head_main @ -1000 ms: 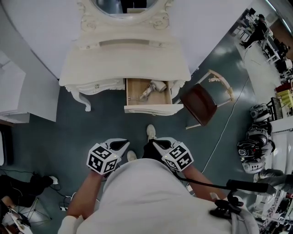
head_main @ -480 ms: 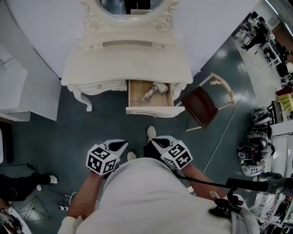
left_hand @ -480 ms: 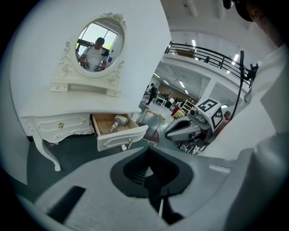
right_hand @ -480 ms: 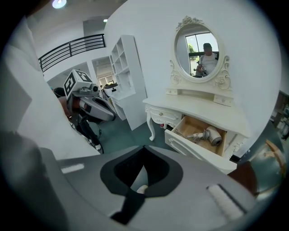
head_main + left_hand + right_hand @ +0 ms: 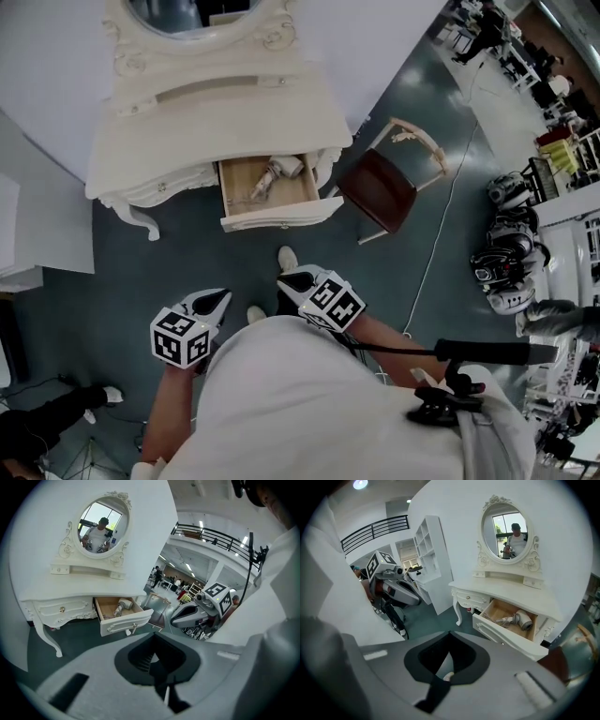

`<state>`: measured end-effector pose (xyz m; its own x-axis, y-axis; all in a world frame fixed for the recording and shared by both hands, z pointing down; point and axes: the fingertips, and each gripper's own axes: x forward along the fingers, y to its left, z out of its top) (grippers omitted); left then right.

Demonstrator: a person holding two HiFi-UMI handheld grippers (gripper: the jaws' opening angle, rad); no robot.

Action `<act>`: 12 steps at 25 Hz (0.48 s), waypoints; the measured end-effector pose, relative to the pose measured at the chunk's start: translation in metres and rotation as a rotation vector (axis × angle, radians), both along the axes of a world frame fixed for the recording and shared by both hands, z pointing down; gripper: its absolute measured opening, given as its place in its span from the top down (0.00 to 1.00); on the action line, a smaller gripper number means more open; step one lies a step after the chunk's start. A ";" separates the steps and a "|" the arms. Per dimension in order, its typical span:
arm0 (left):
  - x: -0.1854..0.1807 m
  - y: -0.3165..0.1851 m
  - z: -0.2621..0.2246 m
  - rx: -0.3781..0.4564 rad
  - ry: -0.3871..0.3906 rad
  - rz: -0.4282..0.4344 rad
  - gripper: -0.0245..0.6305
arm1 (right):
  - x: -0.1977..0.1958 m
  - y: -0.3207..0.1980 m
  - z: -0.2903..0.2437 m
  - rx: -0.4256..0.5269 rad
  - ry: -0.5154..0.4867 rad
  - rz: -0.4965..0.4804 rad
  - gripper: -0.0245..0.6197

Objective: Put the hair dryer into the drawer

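The hair dryer (image 5: pixel 275 172) was seen already lying inside the open drawer (image 5: pixel 278 217), which was pulled out from the front edge of the table (image 5: pixel 216 112), toward its right end. Its long axis was laid slantwise across the drawer floor, the head toward the rear right corner and the handle toward the front left.

Both grippers were held close to the person's body, well apart from the drawer, which lay ahead of them across the open floor. The left gripper (image 5: pixel 221 297) was clenched with nothing between its jaws, and the right gripper (image 5: pixel 285 278) was likewise closed and empty.

The right gripper was judged slightly nearer the drawer front. The placing was judged done. If the drawer were to be shut, a step forward would be needed first.
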<state>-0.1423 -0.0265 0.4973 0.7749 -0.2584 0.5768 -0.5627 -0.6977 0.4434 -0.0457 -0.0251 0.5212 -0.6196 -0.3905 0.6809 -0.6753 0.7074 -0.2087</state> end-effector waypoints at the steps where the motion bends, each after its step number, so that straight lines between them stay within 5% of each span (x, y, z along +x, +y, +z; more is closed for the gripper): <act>1: -0.001 0.000 0.001 -0.003 0.000 -0.001 0.96 | -0.001 0.000 0.001 -0.001 -0.001 -0.001 0.96; 12: 0.006 -0.004 0.009 -0.018 -0.004 0.020 0.96 | 0.004 -0.003 0.005 -0.008 -0.001 0.007 0.96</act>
